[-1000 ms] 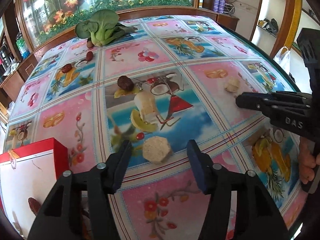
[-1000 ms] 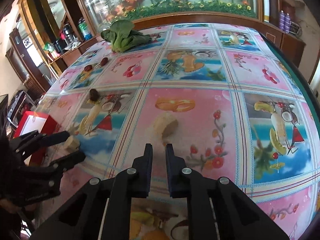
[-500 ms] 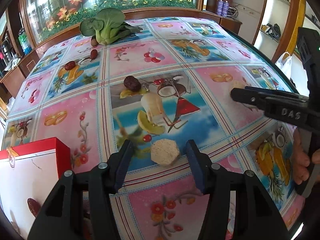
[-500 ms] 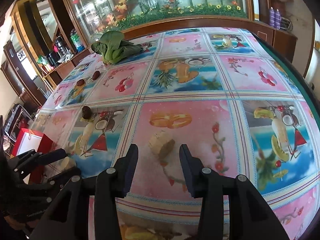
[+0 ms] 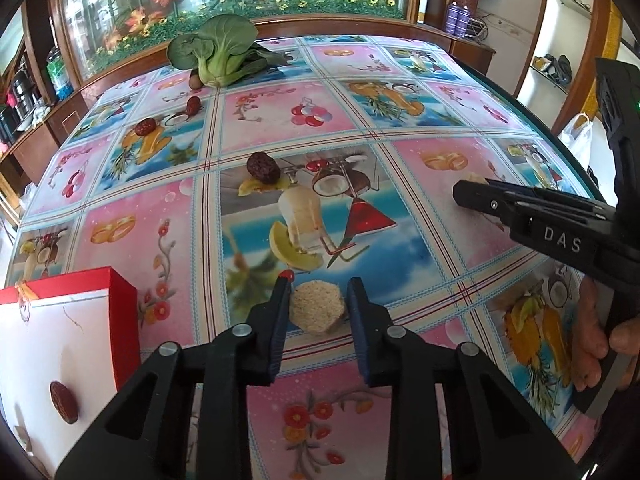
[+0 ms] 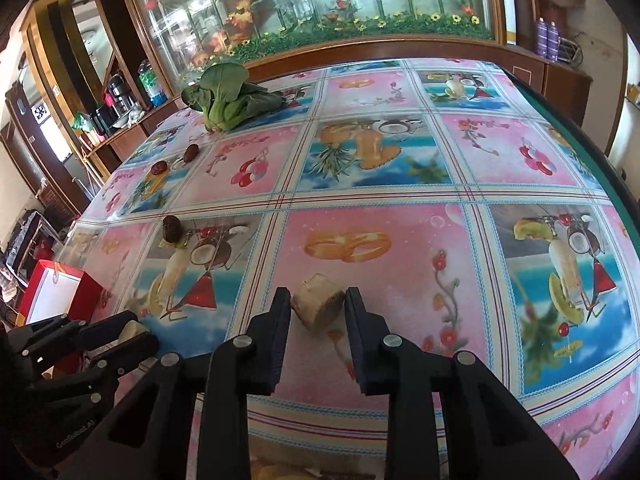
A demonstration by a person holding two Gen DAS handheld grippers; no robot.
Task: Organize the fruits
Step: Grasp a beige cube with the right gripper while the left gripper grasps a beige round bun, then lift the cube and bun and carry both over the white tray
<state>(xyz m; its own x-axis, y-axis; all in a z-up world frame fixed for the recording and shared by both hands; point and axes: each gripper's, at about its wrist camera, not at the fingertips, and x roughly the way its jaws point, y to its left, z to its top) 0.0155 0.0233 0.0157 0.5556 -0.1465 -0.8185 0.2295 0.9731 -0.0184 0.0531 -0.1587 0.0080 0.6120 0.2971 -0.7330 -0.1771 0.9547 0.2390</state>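
Note:
A beige, rough-topped chunk (image 5: 318, 308) lies on the fruit-print tablecloth between the jaws of my left gripper (image 5: 319, 284). The jaws are closing and both pads touch its sides. My right gripper (image 6: 316, 292) is closing too, its pads against a second beige chunk (image 6: 318, 306) that lies tilted on a pink square. In the left wrist view the right gripper (image 5: 466, 194) reaches in from the right. Dark red dates (image 5: 263, 167) (image 5: 145, 126) (image 5: 193, 105) lie further back on the cloth. Another date (image 5: 63, 401) rests inside the red-and-white box (image 5: 60, 320) at the near left.
A green bok choy (image 5: 218, 52) lies at the table's far end, before a glass cabinet with artificial flowers. The table's dark edge (image 6: 592, 148) curves down the right side. A hand (image 5: 596, 340) holds the right gripper's handle. Shelves and bottles stand beyond the left side.
The left jaws have narrowed from wide apart onto the chunk. The right jaws went from shut to open, came forward around the other chunk, and narrowed onto it.

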